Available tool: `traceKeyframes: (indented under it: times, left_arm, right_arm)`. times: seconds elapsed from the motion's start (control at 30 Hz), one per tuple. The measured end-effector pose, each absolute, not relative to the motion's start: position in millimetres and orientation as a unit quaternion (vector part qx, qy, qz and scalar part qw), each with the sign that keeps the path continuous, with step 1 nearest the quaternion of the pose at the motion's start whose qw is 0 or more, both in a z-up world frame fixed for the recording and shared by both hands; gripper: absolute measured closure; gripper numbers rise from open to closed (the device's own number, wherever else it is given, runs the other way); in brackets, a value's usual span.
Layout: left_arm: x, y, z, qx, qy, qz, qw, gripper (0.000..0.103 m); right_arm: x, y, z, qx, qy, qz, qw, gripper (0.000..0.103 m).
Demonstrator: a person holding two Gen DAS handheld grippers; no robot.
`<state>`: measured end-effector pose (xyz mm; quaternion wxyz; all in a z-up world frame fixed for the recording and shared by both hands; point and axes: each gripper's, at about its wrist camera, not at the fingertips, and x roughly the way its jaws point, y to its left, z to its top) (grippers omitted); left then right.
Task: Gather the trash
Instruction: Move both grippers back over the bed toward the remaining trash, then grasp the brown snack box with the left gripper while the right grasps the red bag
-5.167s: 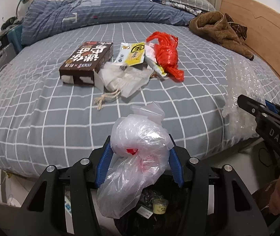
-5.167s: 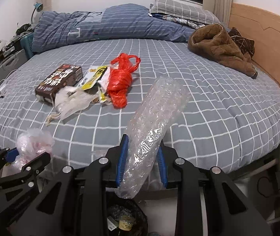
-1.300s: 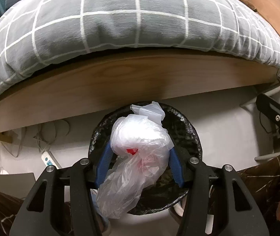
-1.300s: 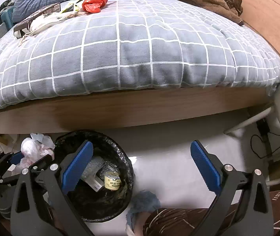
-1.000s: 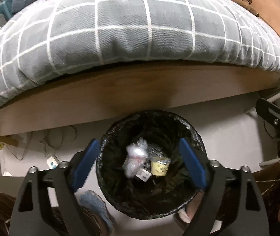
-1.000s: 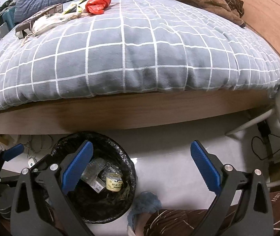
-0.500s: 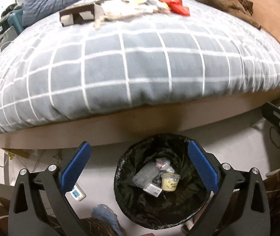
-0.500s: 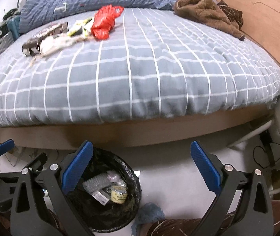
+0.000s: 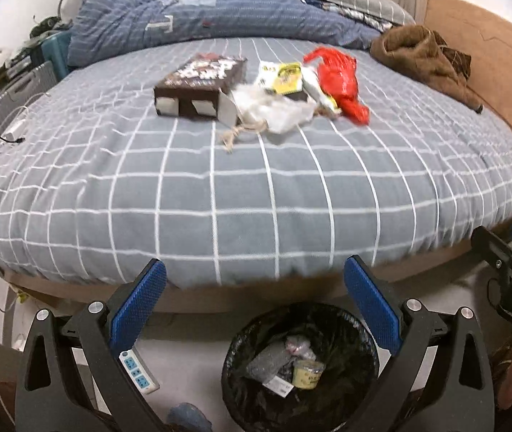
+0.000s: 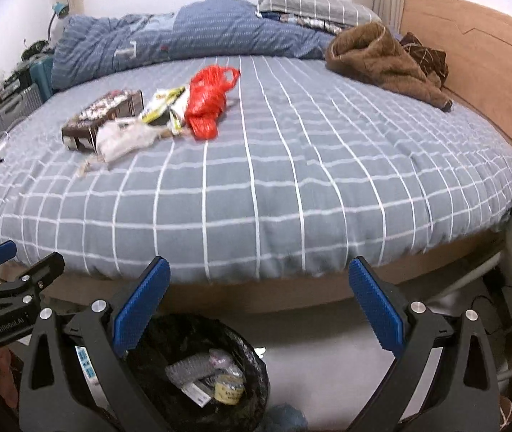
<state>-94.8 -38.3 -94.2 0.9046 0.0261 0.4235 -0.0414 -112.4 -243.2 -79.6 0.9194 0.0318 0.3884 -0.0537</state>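
My left gripper (image 9: 254, 289) is open and empty, above a black-lined trash bin (image 9: 252, 331) on the floor at the bed's foot. The bin holds a clear plastic bag, bubble wrap and a small cup. My right gripper (image 10: 259, 288) is open and empty too, with the same bin (image 10: 252, 345) below its left finger. On the grey checked bed lie a dark brown box (image 9: 202, 84), a white bag with a string (image 9: 273, 111), a yellow-white wrapper (image 9: 284, 75) and a red plastic bag (image 9: 342, 82). The same pile shows in the right wrist view, with the red bag (image 10: 207, 102).
A brown garment (image 9: 421, 57) lies at the bed's far right by the wooden headboard (image 9: 500, 68). A blue duvet (image 9: 198, 18) is piled at the back. A power strip (image 9: 135, 369) lies on the floor left of the bin. Cluttered cases (image 9: 11, 82) stand at the left.
Both grippers let go of their loads: the clear bag and the bubble wrap now lie in the bin. Both grippers have since risen and tilted up toward the bed top.
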Motion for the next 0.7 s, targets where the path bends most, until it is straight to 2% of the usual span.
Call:
traceKeyframes:
  times: [0.43, 0.7]
  left_arm:
    - [-54, -14, -63, 0.012, 0.397, -0.028, 0.917, 0.006]
    - [-10, -6, -54, 0.01, 0.393, -0.021, 0.919, 0.006]
  right_arm:
    - [-61, -235, -52, 0.023, 0.352, -0.05, 0.934, 0.008]
    - [-24, -222, -55, 0.011, 0.352, -0.032, 0.935, 0.008]
